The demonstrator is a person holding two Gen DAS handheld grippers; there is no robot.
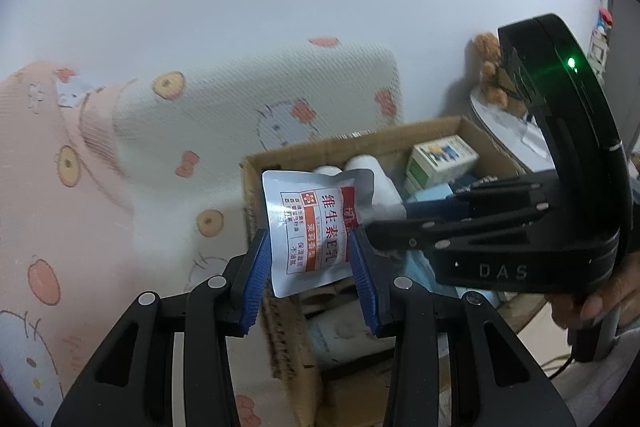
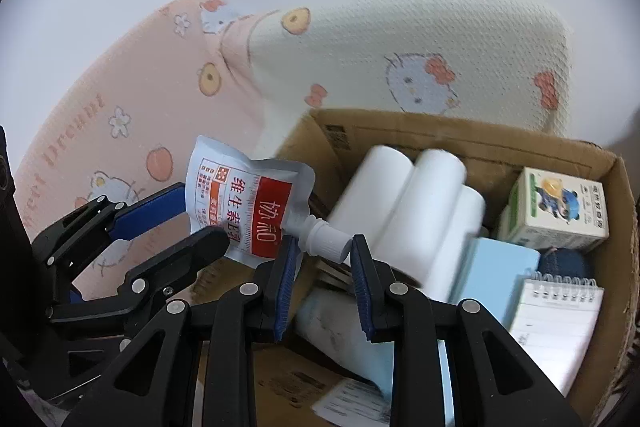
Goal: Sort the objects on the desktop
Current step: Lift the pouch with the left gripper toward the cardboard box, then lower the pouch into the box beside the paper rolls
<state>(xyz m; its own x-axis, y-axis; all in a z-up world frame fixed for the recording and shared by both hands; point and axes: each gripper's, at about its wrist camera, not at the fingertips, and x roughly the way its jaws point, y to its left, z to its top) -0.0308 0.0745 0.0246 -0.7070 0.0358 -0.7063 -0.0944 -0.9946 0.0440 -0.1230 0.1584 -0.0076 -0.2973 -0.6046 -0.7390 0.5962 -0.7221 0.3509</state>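
Blue-padded left gripper clamps the silver pouch by its two side edges; right gripper is nearly shut on the pouch's white cap. Pouch hangs between both, over the near-left corner of the cardboard box. Risks, as I judge them: soft foil could slip out of the left pads; if the grippers pull apart or twist, the spout may tear or unscrew. Box is crowded with white bottles, carton, notepad, so a drop could land on the rim and fall onto the bedding.
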